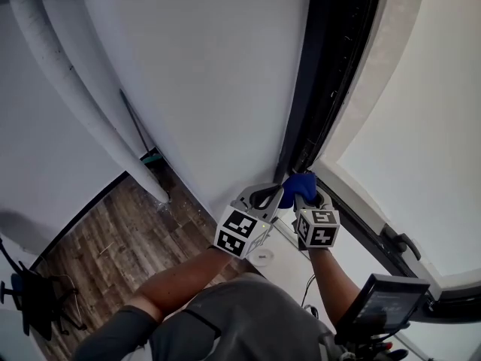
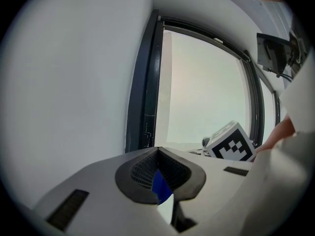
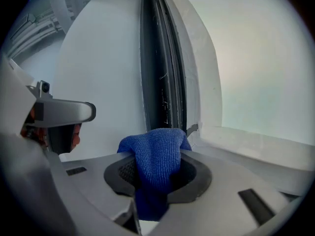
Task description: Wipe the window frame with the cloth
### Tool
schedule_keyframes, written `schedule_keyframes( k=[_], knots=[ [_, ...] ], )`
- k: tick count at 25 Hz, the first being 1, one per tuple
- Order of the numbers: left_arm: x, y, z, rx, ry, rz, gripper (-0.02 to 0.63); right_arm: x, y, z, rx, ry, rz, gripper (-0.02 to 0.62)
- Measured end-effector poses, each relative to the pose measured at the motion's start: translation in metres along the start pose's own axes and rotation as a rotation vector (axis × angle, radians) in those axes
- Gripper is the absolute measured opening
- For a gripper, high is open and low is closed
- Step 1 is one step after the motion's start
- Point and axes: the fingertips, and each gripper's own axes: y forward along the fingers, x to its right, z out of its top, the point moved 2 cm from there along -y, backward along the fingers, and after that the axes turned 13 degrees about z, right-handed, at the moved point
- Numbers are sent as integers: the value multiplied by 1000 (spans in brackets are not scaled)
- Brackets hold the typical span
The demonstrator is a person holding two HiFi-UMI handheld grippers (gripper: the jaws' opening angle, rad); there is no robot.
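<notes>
Right gripper view shows cloth (image 3: 156,154) pinched in right hand-held gripper (image 3: 157,173).

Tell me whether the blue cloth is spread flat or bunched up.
Bunched up: the blue cloth sits wadded between the fingers of the right gripper, a rounded lump bulging above them.

cloth (image 3: 156,156) blue | window frame (image 3: 160,68) black | marker cube (image 1: 240,232) black-white squares | floor (image 1: 113,239) brown woodgrain
</notes>
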Motion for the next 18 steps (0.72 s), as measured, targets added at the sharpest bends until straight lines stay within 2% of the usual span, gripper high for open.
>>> schedule_keyframes(
  k=[9,18],
  knots=[
    [-17,5,-14,-30,2,15,9,8,39,-15,-39,25,-22,123],
    [-11,10,-18,-37,7,-21,9,14,29,-23,-23,54,-66,123]
  ],
)
